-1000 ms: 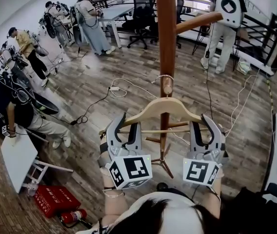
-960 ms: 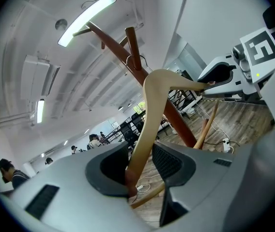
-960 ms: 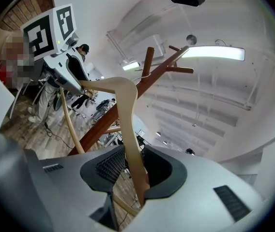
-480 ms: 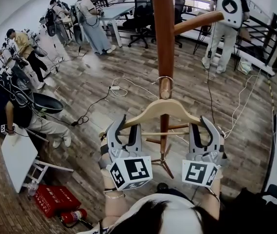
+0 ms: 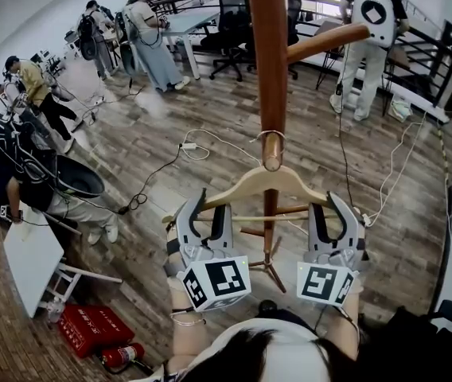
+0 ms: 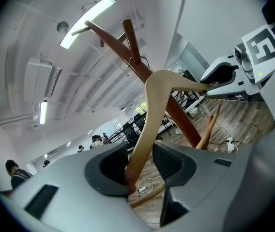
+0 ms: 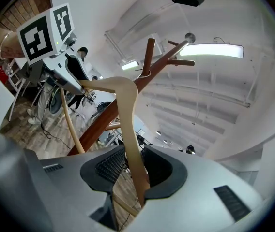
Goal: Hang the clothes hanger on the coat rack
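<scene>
The light wooden hanger (image 5: 267, 180) hangs level in front of the brown coat rack pole (image 5: 269, 62). Its metal hook (image 5: 271, 136) loops round a short peg (image 5: 271, 159). My left gripper (image 5: 208, 205) stands around the hanger's left end and my right gripper (image 5: 327, 205) around its right end. In the left gripper view the hanger arm (image 6: 157, 95) leans on one jaw of the left gripper (image 6: 140, 161), with a gap to the other. In the right gripper view the arm (image 7: 125, 110) rests against one jaw of the right gripper (image 7: 132, 170). Both look open.
A long upper peg (image 5: 325, 42) juts right from the pole; the rack's feet (image 5: 267, 265) spread below. Cables (image 5: 202, 146) trail over the wood floor. Several people work at the left, one stands at the back right (image 5: 369, 30). A white stool (image 5: 31, 265) and red box (image 5: 87, 325) sit lower left.
The grippers and the hanger keep their places, with the hook still round the peg. Only the people at the left have shifted a little.
</scene>
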`<state>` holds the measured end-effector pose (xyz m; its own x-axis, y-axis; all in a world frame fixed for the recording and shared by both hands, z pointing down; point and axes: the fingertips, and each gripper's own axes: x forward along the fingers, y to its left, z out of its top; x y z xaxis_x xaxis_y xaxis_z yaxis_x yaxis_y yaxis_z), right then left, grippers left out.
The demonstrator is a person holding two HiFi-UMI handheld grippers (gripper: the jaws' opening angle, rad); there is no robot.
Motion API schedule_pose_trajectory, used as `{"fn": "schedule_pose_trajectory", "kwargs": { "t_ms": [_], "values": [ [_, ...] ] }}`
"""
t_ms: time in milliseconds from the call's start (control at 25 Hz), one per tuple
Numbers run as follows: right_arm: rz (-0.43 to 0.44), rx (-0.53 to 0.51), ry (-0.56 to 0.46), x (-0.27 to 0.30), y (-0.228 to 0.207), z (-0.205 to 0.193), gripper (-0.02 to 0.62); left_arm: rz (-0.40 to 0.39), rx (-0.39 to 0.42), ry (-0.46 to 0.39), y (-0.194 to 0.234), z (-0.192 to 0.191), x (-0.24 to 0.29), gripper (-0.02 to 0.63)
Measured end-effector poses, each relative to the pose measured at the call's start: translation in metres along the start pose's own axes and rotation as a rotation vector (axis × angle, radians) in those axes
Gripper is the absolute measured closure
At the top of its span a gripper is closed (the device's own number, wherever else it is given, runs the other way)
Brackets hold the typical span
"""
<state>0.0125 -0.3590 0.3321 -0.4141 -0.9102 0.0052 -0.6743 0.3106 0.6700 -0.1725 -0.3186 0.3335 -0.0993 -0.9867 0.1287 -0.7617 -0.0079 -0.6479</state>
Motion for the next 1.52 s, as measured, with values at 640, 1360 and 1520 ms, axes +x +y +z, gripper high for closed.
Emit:
{"fn": "schedule_pose_trajectory", "kwargs": {
  "t_ms": [640, 1360, 1520],
  "values": [
    [0.031, 0.025, -0.001, 0.0, -0.002, -0.006, 0.46, -0.014, 0.051, -0.018, -0.007, 0.009, 0.0, 0.445],
    [0.045, 0.026, -0.022, -0.016, 0.002, 0.0, 0.44, -0.017, 0.065, -0.016, -0.011, 0.006, -0.017, 0.442],
    [0.037, 0.025, -0.031, -0.022, -0.005, 0.001, 0.439, -0.02, 0.088, -0.009, -0.016, 0.008, -0.02, 0.442]
  ]
}}
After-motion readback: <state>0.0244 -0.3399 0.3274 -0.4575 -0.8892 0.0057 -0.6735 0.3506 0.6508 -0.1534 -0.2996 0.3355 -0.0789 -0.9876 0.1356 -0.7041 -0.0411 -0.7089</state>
